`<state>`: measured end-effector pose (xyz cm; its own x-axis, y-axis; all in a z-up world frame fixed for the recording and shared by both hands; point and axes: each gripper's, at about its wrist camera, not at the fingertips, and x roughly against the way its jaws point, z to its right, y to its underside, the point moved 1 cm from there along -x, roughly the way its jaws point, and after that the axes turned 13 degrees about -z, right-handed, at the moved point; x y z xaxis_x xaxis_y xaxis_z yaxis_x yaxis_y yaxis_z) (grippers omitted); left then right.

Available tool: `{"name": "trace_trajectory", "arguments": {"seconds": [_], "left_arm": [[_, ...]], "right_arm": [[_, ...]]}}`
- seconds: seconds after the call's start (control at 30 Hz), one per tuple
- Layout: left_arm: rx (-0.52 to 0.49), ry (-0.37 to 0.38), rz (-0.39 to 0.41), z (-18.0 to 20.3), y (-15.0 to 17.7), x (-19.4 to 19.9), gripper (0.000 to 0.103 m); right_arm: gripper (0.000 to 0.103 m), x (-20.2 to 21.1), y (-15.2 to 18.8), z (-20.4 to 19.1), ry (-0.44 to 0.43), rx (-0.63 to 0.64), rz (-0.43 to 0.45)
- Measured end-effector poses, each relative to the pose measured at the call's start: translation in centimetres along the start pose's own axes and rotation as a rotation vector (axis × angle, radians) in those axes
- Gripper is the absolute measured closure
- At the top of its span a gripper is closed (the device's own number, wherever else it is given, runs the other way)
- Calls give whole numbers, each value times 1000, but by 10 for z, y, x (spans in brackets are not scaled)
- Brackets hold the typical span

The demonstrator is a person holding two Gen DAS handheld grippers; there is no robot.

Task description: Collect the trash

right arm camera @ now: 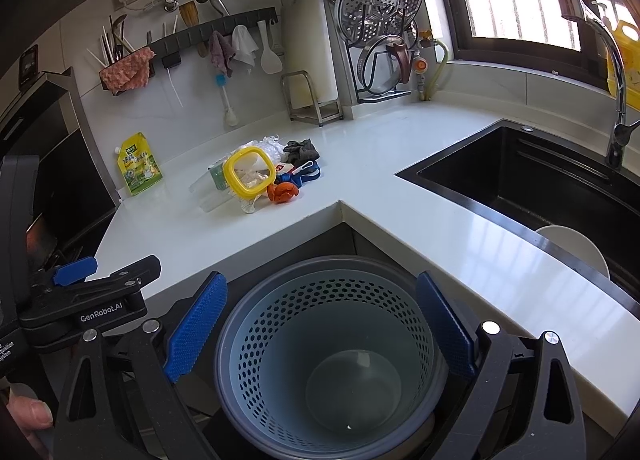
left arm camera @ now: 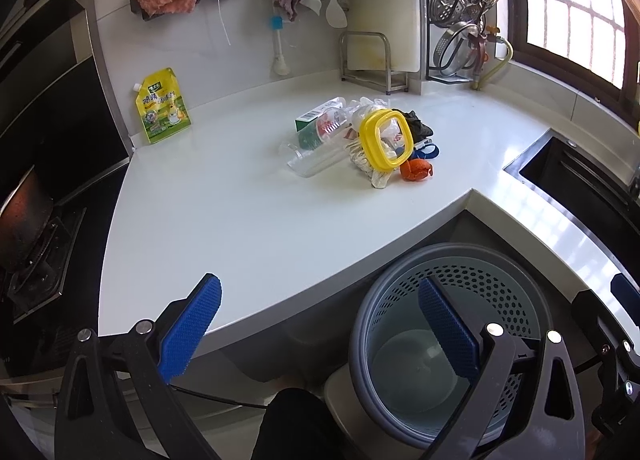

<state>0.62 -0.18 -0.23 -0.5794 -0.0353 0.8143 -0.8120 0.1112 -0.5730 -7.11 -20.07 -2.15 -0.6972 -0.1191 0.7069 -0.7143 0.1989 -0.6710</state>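
right wrist view looks straight down into the perforated bin (right arm camera: 328,344), which stands on the floor inside the bench's (right arm camera: 400,163) inner corner, likely so trash can drop off the bench edge into it. the bin holds nothing but a pale speck near its base. the right gripper (right arm camera: 320,324) hangs over it with fingers spread wide and nothing between them. the left gripper (left arm camera: 320,324) is likewise wide open and holding nothing, poised over the near bench edge. the trash pile (left arm camera: 360,139) lies mid-bench, well apart from both: a clear plastic bottle (left arm camera: 316,155), a yellow ring (left arm camera: 386,139), an orange scrap (left arm camera: 416,170), dark cloth. a yellow pouch (left arm camera: 163,105) leans at the back wall, probably not trash. the black sink (right arm camera: 540,183) holds a white dish.
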Motion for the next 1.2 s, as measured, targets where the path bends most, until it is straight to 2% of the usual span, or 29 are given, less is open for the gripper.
{"name": "trace_trajectory", "arguments": {"seconds": [1.2], "left_arm": [[0, 2, -7, -1, 1, -1, 6]], "right_arm": [[12, -4, 1, 1, -6, -4, -8]]}}
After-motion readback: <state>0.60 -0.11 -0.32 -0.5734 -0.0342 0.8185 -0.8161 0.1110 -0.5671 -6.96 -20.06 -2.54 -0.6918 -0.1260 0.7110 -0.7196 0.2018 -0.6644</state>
